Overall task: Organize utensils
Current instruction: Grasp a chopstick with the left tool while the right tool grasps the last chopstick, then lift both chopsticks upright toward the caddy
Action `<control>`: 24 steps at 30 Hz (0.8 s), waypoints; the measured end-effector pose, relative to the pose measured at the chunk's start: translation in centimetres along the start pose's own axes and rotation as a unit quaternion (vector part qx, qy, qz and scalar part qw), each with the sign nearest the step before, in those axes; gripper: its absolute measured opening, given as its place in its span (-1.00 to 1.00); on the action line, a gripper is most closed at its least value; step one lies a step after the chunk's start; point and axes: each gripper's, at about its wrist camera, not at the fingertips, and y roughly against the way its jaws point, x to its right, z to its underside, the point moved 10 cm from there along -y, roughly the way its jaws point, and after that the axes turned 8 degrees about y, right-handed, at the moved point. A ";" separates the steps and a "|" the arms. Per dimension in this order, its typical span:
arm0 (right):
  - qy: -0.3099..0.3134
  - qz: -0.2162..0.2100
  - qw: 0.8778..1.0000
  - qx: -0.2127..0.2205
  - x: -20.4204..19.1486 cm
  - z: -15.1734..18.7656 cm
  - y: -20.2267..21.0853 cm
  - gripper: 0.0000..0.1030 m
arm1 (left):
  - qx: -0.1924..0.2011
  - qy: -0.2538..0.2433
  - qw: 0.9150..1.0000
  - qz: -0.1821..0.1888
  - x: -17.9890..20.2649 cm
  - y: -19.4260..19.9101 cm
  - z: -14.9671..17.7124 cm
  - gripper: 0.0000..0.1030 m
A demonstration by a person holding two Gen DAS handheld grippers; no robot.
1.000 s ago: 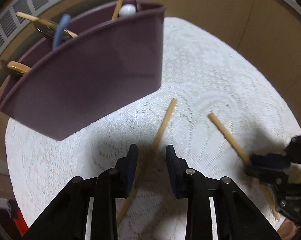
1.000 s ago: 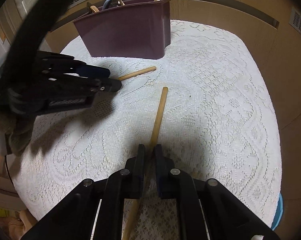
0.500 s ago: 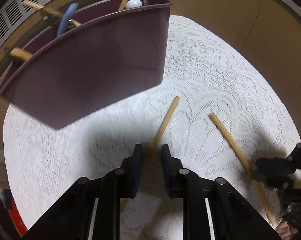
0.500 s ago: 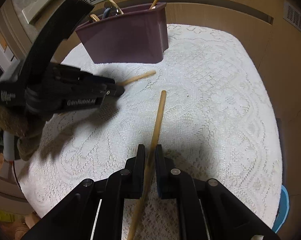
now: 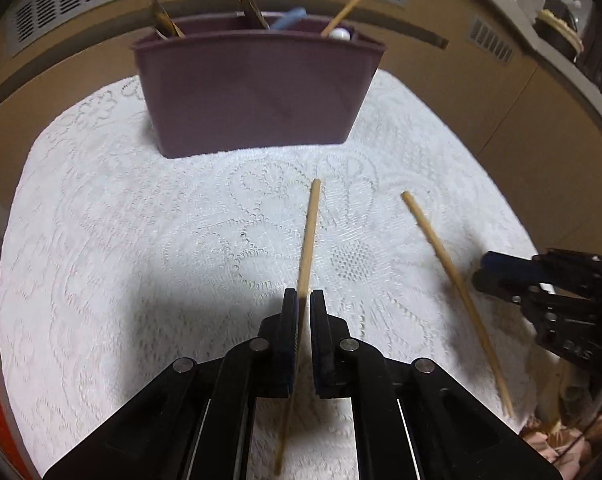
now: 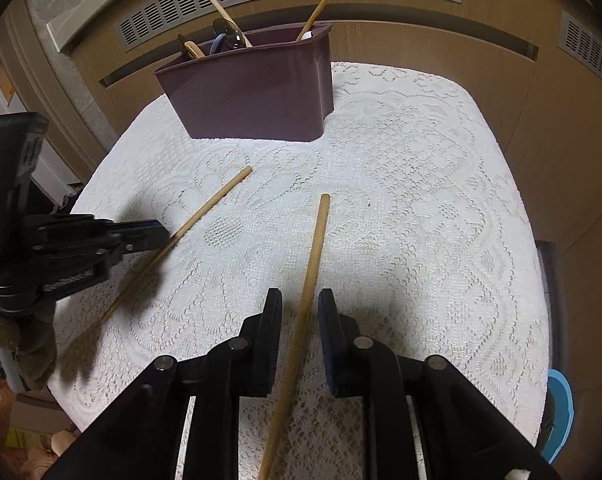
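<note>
left gripper (image 5: 299,304) pinches one chopstick (image 5: 307,236) over the lace cloth (image 5: 141,240); right gripper (image 6: 299,312) (jaws apart) straddles another chopstick (image 6: 315,248) near the purple caddy (image 6: 257,92).

Ahead of the left gripper (image 5: 300,300), bare lace cloth (image 5: 141,240) stretches to the purple bin (image 5: 253,92), which blocks the far side. To its right lie a chopstick (image 5: 453,280) and the right gripper (image 6: 299,308), narrowing passage there; its left is open.

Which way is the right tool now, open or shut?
Open. In the right wrist view the right tool shows clear gaps on both sides of the chopstick lying between its fingers.
</note>
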 end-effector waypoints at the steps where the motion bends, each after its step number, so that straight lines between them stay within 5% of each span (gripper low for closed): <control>1: 0.001 0.003 1.000 0.000 0.3 0.2 0.0 -0.64 | 0.004 0.002 1.000 0.004 -0.3 0.6 0.0 -0.89; 10: -0.016 -0.011 0.999 -0.026 0.3 0.3 -2.3 -0.64 | 0.001 -0.005 1.000 0.007 -0.2 1.0 0.7 -0.89; 16: 0.042 0.017 0.998 -0.033 -1.9 -0.8 -3.7 -0.73 | -0.028 -0.024 0.999 -0.007 0.5 -1.2 0.8 -0.85; 24: 0.034 -0.016 0.999 -0.016 -1.6 -0.9 -1.9 -0.85 | -0.040 -0.031 0.998 -0.038 0.5 -2.9 -0.3 -0.84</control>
